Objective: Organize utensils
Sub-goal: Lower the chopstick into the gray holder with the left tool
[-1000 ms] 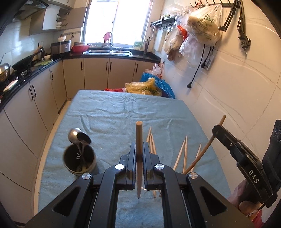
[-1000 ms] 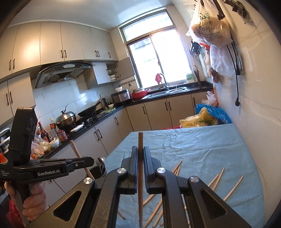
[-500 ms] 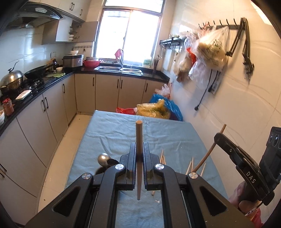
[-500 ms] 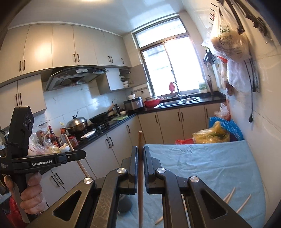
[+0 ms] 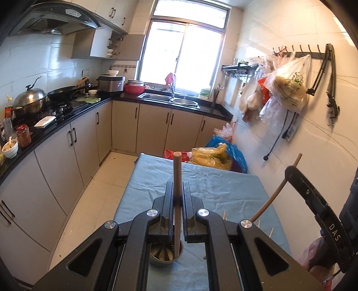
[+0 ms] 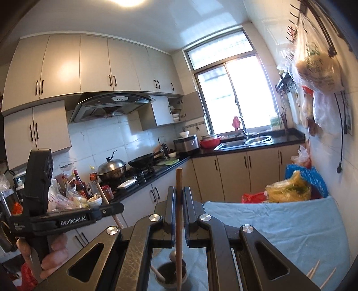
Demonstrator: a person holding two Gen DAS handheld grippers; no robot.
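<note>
The left gripper (image 5: 178, 190) is clamped narrow on a round wooden chopstick (image 5: 177, 179) standing upright at 12 o'clock, its lower end above a dark round cup (image 5: 166, 257) at 6 o'clock. The right gripper (image 6: 179, 197) pinches a second chopstick (image 6: 179, 190) the same way, over the same cup, where a spoon bowl shows. Loose pale chopsticks (image 6: 313, 272) lie at 4 o'clock on the wrinkled blue cloth (image 6: 290, 226). Glossy beige cabinets (image 5: 154, 127) stand at the far end.

Daylight blows out the window (image 5: 183, 56), a ceiling light (image 6: 129, 2) glares up top, and fisheye bends the dark-vignetted, slightly blurry edges.
</note>
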